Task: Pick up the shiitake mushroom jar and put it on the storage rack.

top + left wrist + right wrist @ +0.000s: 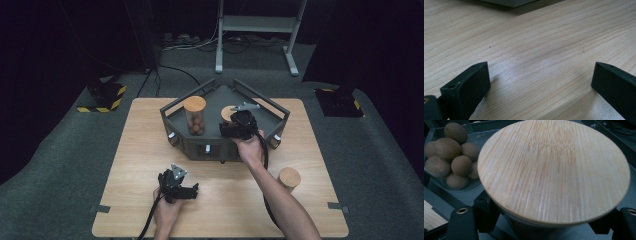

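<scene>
Evidently the right gripper has its fingers clenched on a bamboo-lidded glass jar, holding it inside the dark grey angular tray, just beside a second bamboo-lidded jar filled with brown round nuts. A third jar of the same kind stands on the light wooden tabletop, well apart. The left gripper rests low over the wood, its fingers spread wide and empty. Since the fingers bite just under the lid, smooth glass could slip, or a sideways swing could knock the neighbouring jar.
</scene>
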`<state>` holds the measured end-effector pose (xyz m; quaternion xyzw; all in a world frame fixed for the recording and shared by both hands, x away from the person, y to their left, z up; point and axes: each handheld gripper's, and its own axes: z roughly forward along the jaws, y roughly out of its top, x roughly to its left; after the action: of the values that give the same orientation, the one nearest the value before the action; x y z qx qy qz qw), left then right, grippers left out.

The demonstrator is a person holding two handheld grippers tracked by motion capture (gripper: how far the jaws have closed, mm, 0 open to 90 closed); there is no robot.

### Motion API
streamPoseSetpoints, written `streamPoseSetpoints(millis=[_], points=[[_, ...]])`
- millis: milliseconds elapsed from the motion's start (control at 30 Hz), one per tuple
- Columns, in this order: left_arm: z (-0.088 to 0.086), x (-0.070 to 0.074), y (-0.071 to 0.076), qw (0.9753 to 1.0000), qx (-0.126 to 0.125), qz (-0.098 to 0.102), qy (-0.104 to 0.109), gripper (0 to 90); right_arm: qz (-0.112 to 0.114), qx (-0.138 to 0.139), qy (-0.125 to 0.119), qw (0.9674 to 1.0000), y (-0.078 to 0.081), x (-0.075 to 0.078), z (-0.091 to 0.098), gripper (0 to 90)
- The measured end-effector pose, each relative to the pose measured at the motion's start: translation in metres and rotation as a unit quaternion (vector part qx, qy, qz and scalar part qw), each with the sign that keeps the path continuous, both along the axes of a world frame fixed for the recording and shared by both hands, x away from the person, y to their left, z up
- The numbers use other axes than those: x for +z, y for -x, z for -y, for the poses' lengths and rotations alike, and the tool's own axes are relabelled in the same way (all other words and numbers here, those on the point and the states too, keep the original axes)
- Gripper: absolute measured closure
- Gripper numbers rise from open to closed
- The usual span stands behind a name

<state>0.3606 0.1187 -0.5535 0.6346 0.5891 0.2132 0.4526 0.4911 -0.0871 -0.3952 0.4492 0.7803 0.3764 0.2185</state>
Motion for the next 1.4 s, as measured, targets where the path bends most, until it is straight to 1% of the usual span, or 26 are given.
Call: streamPoseSetpoints(millis=[100,233,333,400,500,667,800,967,1067,1267,1400], points=[[0.0,0.0,0.0,1.0,0.0,0.0,0.0,2.1,-0.001,-0.001,-0.003,1.0,-0.001,0.0,0.0,24.5],[0.0,0.0,0.0,1.0,0.0,0.0,0.0,2.1,-0.011,0.001,-0.005,0.9999,-0.002,-0.001,0.001,19.1],[0.0,0.0,0.0,1.0,0.0,0.0,0.0,2.1,-0.014,0.002,-0.012,0.9998,-0.002,-0.001,0.001,15.6],[0.0,0.0,0.0,1.0,0.0,0.0,0.0,2.1,-0.014,0.001,-0.019,0.9997,-0.001,0.0,0.002,13.5],[0.0,0.0,0.0,1.0,0.0,0.0,0.0,2.1,-0.011,0.001,-0.02,0.9997,0.001,0.002,0.002,11.3],[0.0,0.0,0.0,1.0,0.0,0.0,0.0,2.1,-0.008,-0.004,-0.019,0.9998,0.004,0.004,0.002,10.3],[0.0,0.0,0.0,1.0,-0.001,0.0,-0.001,2.1,-0.009,-0.007,-0.024,0.9996,0.005,0.005,0.005,10.1],[0.0,0.0,0.0,1.0,0.0,0.0,0.0,2.1,-0.006,-0.004,-0.03,0.9995,0.009,0.006,0.009,10.1],[0.0,0.0,0.0,1.0,-0.001,0.0,0.0,2.1,-0.008,-0.003,-0.034,0.9994,0.01,0.005,0.01,10.1],[0.0,0.0,0.0,1.0,-0.001,0.0,-0.001,2.1,-0.002,-0.002,-0.039,0.9992,0.016,0.007,0.013,10.3],[0.0,0.0,0.0,1.0,-0.001,0.0,-0.001,2.1,-0.005,-0.004,-0.045,0.9989,0.018,0.007,0.014,10.4]])
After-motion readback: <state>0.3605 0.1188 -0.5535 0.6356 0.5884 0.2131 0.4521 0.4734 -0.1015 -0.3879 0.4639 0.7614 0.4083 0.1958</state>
